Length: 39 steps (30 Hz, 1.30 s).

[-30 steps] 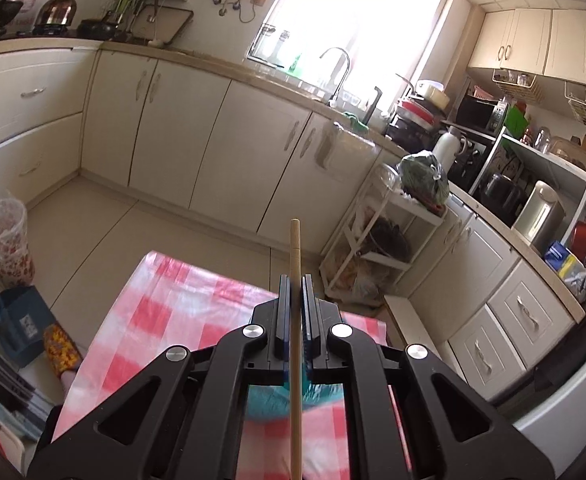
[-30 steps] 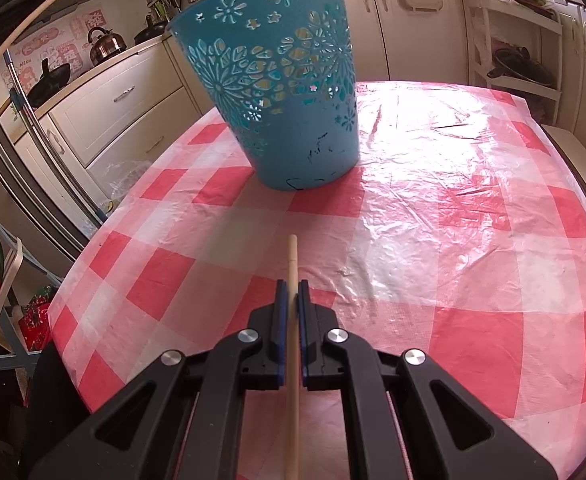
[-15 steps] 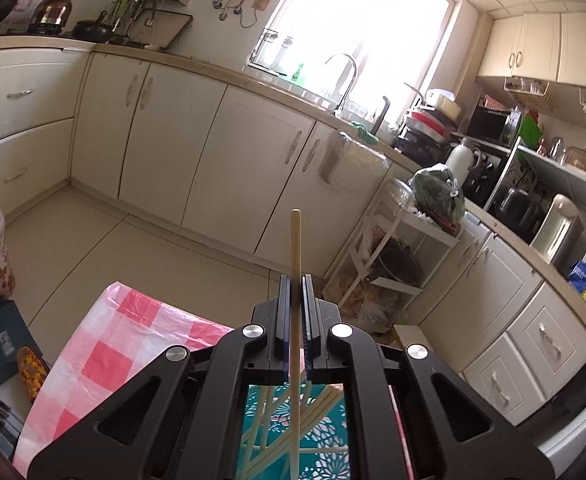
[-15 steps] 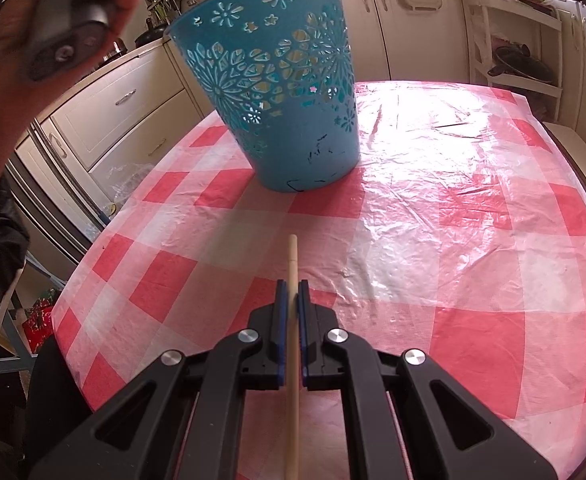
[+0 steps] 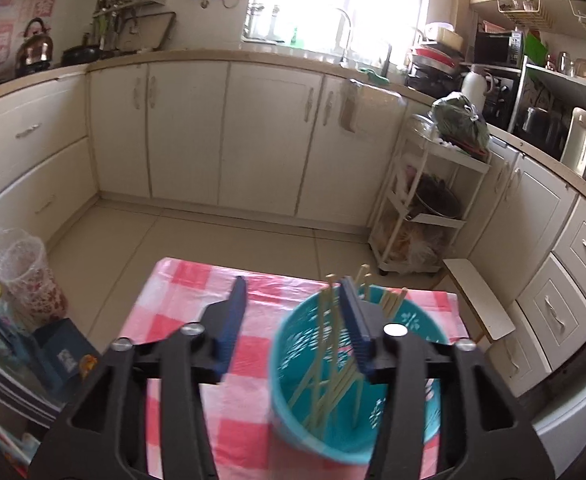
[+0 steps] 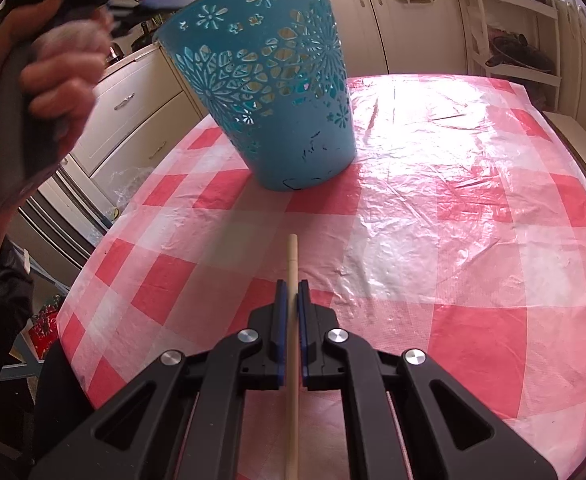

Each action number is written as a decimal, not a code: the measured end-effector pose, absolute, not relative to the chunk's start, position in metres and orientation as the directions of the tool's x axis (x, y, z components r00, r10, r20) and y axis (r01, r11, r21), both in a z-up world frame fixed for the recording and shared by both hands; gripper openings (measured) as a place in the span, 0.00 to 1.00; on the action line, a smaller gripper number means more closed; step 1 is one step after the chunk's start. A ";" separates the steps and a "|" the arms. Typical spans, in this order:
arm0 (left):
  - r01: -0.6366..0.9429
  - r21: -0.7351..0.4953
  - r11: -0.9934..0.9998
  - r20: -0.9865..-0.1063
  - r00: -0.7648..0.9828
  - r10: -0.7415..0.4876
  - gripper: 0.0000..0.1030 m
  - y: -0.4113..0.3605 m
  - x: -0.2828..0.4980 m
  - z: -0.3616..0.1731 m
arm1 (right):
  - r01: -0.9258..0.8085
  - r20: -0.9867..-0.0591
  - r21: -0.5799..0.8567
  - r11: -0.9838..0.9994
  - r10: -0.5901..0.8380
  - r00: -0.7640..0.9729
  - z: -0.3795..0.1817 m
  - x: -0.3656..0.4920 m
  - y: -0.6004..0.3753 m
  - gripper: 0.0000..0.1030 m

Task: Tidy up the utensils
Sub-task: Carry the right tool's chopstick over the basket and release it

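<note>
On the table: one red-and-white checked plastic cloth (image 6: 433, 240), glossy and wrinkled.
Basket: one teal plastic basket (image 6: 269, 92), round and tapered, its wall pierced with flower cut-outs, standing upright on the cloth.
Grippers: two, black with blue pads. Left gripper (image 5: 295, 320) hangs above the basket with fingers spread wide, holding nothing. Right gripper (image 6: 291, 312) is clamped on one chopstick (image 6: 291, 264).
Chopsticks: several thin pale wooden sticks (image 5: 333, 376) lean inside the basket; exact count unclear.

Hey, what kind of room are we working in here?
A home kitchen, most likely: cream cabinets under a counter, a tap by the window, and a kettle near the stove.
</note>
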<state>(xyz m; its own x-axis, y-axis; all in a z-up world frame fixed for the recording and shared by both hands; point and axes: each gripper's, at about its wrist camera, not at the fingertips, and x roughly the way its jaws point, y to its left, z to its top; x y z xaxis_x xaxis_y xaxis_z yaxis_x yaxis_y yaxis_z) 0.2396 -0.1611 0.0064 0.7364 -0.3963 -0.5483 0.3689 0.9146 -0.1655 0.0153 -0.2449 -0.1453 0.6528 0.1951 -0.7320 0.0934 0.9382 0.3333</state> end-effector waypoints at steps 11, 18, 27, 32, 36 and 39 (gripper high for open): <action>0.224 -0.196 0.955 -0.642 0.706 -0.298 0.67 -0.044 0.180 -0.048 | 0.045 -0.786 0.043 0.998 0.006 0.618 -0.141 0.020 -0.208 0.06; 0.129 -0.189 0.973 -0.714 0.662 -0.227 0.67 -0.003 0.149 -0.111 | 0.002 -0.597 0.447 0.894 0.297 0.745 -0.085 -0.009 -0.248 0.06; 0.083 -0.192 0.978 -0.717 0.668 -0.198 0.73 -0.003 0.145 -0.135 | -0.087 -0.177 0.518 0.851 0.207 0.962 0.059 0.050 -0.279 0.06; 0.076 -0.212 0.974 -0.712 0.671 -0.207 0.73 -0.010 0.150 -0.137 | 0.028 -0.178 0.445 0.895 0.058 0.982 0.065 0.113 -0.277 0.06; 0.084 -0.207 0.975 -0.712 0.670 -0.209 0.73 -0.014 0.152 -0.141 | 0.120 -0.254 0.398 0.909 -0.017 0.967 0.040 0.138 -0.275 0.06; 0.085 -0.216 0.973 -0.722 0.656 -0.218 0.73 -0.015 0.153 -0.147 | 0.144 -0.290 0.363 0.921 -0.035 0.956 0.029 0.134 -0.275 0.06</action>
